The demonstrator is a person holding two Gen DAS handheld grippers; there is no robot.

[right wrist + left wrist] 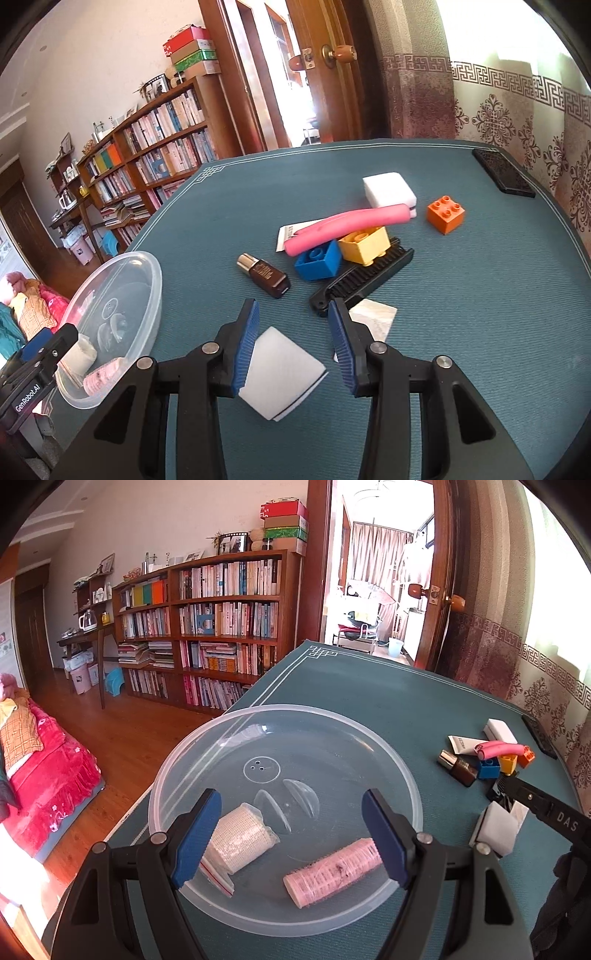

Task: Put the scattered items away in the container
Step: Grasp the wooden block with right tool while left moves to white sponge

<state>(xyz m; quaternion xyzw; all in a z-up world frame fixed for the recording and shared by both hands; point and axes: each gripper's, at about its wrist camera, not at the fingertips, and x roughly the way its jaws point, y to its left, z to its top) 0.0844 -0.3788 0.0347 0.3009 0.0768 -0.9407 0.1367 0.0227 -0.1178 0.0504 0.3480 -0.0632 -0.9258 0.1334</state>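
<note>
The left hand-held gripper (291,838) hangs spread and empty over the clear bowl (177,760) at the worktop's (480,332) left edge. Inside the bowl lie a white roll (240,840) in a bag and a pink curler (332,871), a little apart. The right hand-held gripper (293,347) is also spread, its jaws either side of a white sponge (284,373) on the worktop; whether they touch it cannot be told. Beyond lies a pile: a brown bottle (267,275), a blue brick (319,260), a yellow brick (365,242) on a black comb (369,280), and a pink foam tube (347,227) across a white tube (291,232). An orange brick (445,214) and a white block (388,188) sit behind
</note>
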